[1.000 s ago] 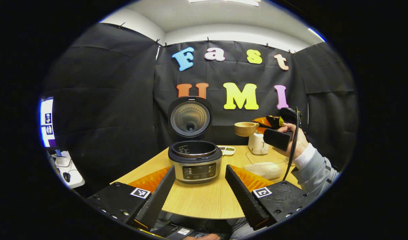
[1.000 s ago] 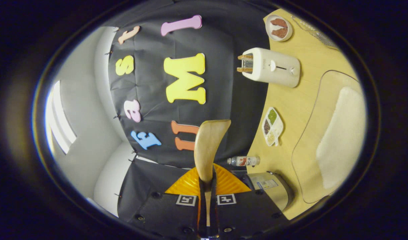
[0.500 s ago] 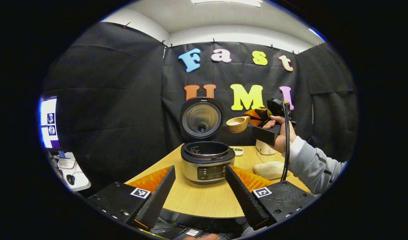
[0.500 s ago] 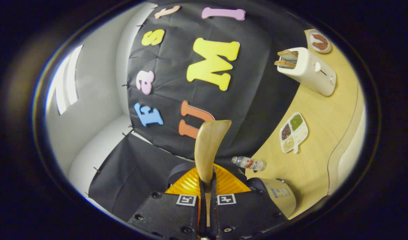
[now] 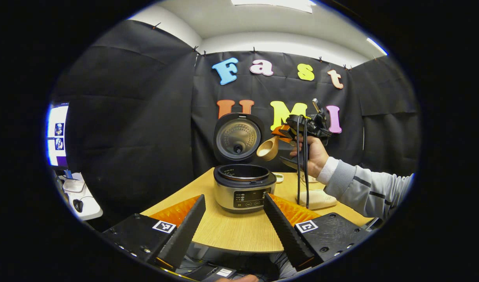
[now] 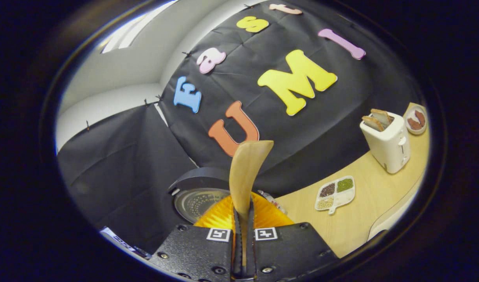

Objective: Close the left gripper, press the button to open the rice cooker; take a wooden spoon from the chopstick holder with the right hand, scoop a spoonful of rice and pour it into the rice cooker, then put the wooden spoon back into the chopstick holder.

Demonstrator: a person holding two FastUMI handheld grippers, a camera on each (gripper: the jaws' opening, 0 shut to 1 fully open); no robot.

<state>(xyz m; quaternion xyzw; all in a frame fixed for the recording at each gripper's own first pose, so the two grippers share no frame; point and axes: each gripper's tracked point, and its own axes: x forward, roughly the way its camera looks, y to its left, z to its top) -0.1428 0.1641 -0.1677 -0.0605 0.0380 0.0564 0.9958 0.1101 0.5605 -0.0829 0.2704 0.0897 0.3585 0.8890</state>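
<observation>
The rice cooker [image 5: 243, 188] stands open on the wooden table [image 5: 239, 231], its round lid [image 5: 237, 138] upright behind the pot. In the left gripper view, my left gripper [image 5: 233, 223] hangs open in front of the cooker, holding nothing. A hand holds my right gripper [image 5: 286, 132] up to the right of the lid, above the pot's right rim. It is shut on the wooden spoon [image 5: 267, 149], whose bowl tilts down to the left. In the right gripper view, the spoon [image 6: 245, 172] sticks out edge-on from my right gripper [image 6: 243, 250], with the lid [image 6: 196, 196] below left.
A white toaster [image 6: 387, 141] with bread, a small plate [image 6: 415, 119] and a divided dish of beans [image 6: 335, 192] sit at the table's back right. A pale cloth [image 5: 317, 199] lies right of the cooker. A monitor [image 5: 56, 135] glows at far left.
The right gripper has moved left toward the open cooker and rolled, tipping the spoon's bowl down over the pot's right side. The left gripper stayed open in front of the cooker.
</observation>
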